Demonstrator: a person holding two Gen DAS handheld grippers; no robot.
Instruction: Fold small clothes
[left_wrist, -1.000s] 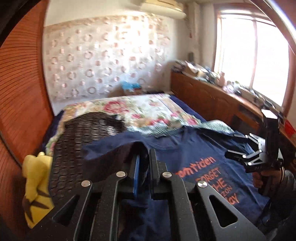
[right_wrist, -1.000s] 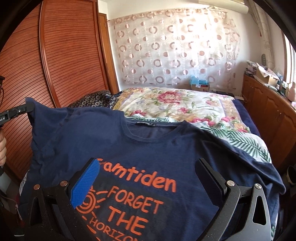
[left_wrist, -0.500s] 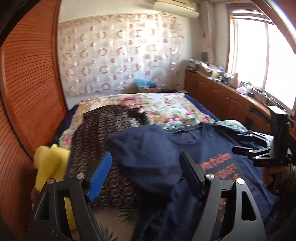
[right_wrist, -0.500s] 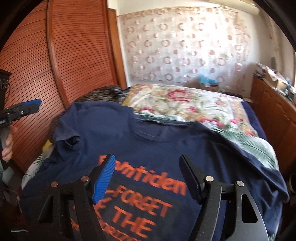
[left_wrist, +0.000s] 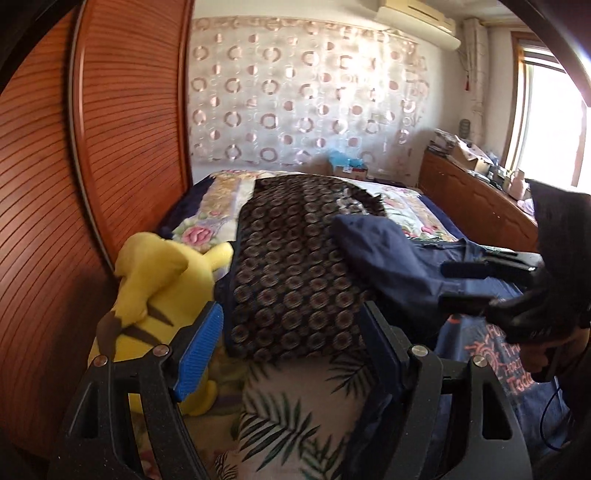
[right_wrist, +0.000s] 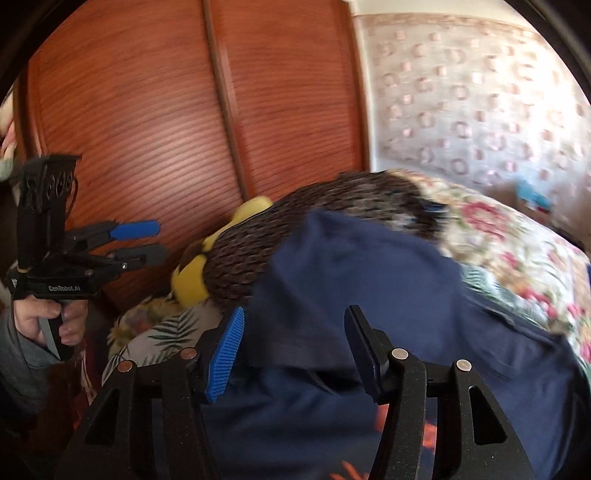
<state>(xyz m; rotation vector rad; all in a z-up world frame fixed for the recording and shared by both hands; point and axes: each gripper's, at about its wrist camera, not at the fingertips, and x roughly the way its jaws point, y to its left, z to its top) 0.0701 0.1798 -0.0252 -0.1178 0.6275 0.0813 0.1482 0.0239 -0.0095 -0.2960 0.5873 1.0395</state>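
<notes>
Sleeve-fold step on the navy t-shirt (right_wrist: 388, 280): right claw (right_wrist: 293, 349) closing around the sleeve, not pinching yet; left claw (left_wrist: 291, 350) apart, empty. Next: pinch, fold inward.

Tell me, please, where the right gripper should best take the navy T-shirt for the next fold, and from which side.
Probably the sleeve of the navy T-shirt, which lies flat toward the patterned cloth. Its loose lower edge sits right ahead of the right gripper, whose jaws are closing, so come from the near side, low, and pinch that edge.
</notes>
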